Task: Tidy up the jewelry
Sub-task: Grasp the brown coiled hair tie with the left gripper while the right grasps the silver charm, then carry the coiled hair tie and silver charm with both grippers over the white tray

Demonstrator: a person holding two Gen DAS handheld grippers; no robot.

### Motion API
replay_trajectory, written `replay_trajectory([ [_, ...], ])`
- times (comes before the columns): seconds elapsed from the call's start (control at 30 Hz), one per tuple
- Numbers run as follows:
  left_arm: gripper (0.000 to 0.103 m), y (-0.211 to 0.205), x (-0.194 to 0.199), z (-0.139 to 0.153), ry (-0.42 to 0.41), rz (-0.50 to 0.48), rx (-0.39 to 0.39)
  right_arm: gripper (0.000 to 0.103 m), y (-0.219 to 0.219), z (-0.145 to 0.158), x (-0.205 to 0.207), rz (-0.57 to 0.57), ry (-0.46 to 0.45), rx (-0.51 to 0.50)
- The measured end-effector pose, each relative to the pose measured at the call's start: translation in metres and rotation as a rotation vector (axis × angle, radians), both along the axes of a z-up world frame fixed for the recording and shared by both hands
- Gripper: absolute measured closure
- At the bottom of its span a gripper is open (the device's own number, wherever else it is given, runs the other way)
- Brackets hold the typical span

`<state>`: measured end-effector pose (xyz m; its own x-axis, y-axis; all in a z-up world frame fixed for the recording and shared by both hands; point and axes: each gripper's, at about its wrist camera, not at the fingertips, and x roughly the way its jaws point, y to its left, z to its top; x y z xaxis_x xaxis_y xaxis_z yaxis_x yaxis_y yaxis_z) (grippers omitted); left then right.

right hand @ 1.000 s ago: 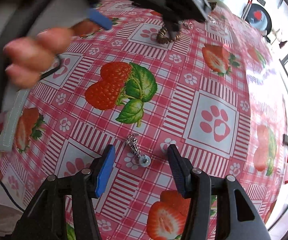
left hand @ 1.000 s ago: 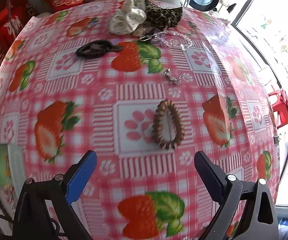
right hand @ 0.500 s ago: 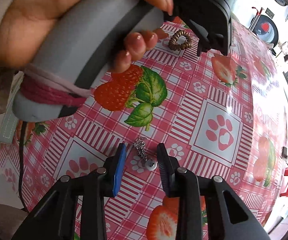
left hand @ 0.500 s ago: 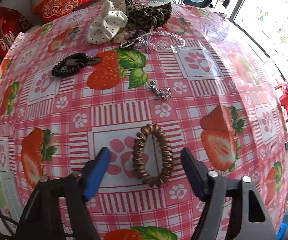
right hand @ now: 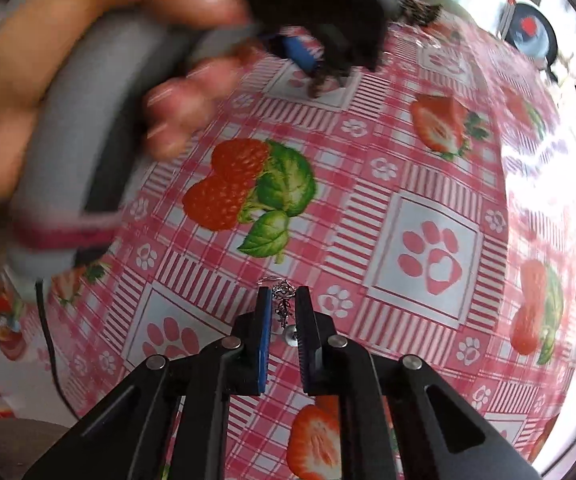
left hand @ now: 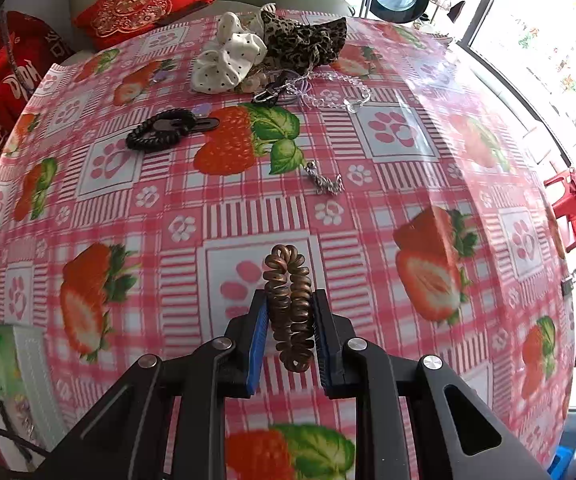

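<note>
Red cushion with white lettering, unreadable, beside strawberry tablecloth

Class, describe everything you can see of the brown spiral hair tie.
The brown spiral hair tie is a glossy, bronze-coloured coil that looks like plastic, squeezed from a ring into a narrow double strand. The left tool, whose jaws have just been closing, pinches it between blue pads; its far loop pokes out above the pink strawberry-print tablecloth.
</note>
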<state>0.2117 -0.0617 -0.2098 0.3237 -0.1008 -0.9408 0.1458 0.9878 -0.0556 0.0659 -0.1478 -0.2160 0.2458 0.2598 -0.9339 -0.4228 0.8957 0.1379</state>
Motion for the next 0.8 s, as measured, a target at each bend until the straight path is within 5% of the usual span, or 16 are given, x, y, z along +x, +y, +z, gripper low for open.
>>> replay_trajectory([
  [0.4, 0.074, 0.029, -0.066, 0.032, 0.000, 0.073, -0.029, 0.091, -0.071, 0.008, 0.045, -0.154, 0.141, 0.158],
  [0.8, 0.074, 0.085, -0.126, 0.043, 0.004, 0.124, -0.042, 0.091, -0.046, 0.023, 0.031, -0.176, 0.126, 0.168],
])
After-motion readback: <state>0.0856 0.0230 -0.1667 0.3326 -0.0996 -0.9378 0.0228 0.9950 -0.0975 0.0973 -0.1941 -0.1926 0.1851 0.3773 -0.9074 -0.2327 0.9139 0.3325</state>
